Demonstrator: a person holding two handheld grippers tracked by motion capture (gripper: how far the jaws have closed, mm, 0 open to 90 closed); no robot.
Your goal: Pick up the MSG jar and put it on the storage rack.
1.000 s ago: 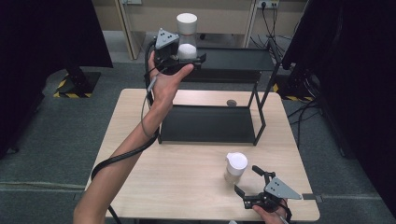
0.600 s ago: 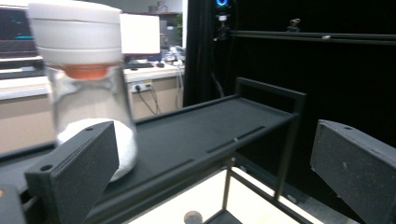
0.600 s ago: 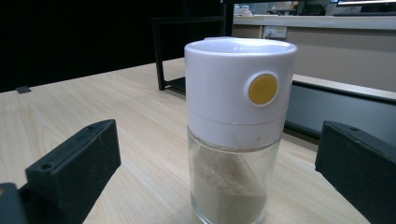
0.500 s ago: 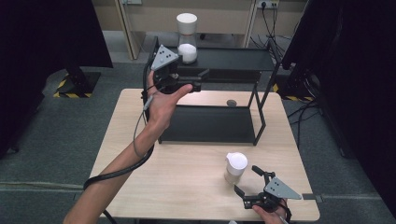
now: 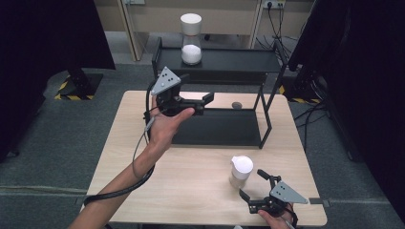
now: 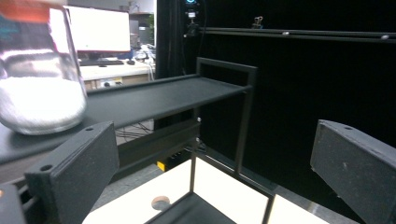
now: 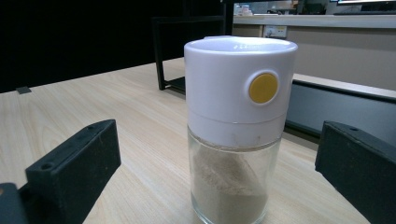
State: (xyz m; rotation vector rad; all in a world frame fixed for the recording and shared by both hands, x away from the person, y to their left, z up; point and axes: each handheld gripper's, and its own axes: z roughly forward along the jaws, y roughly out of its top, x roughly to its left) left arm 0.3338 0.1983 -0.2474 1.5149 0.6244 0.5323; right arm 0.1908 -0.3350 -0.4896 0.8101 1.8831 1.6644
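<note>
We see two jars in play. The nearer one, a glass jar (image 7: 233, 135) with a tall white cap, stands upright on the wooden table (image 5: 157, 186) toward its near right side, just in front of the right gripper (image 5: 260, 187). Its cap carries a round yellow button (image 7: 263, 87) on the side, and the clear lower part is roughly half full of a pale beige powder. In the right gripper view the jar stands between the two black jaws, which are spread wide and touch nothing; the jar is apart from both.

The left gripper (image 5: 206, 101) is held up over the far left part of the table, in front of the black metal rack (image 5: 267, 109). Its jaws are also wide apart and empty. On the rack's top shelf (image 5: 229, 59) stands a second jar (image 5: 191, 40), white-capped, with white powder filling its lower part; in the left gripper view its rounded glass base (image 6: 39, 93) shows close at the left, resting on the shelf, clear of the jaws.

A small round brownish thing (image 5: 236, 104) lies on the table beside the rack's lower tray.
</note>
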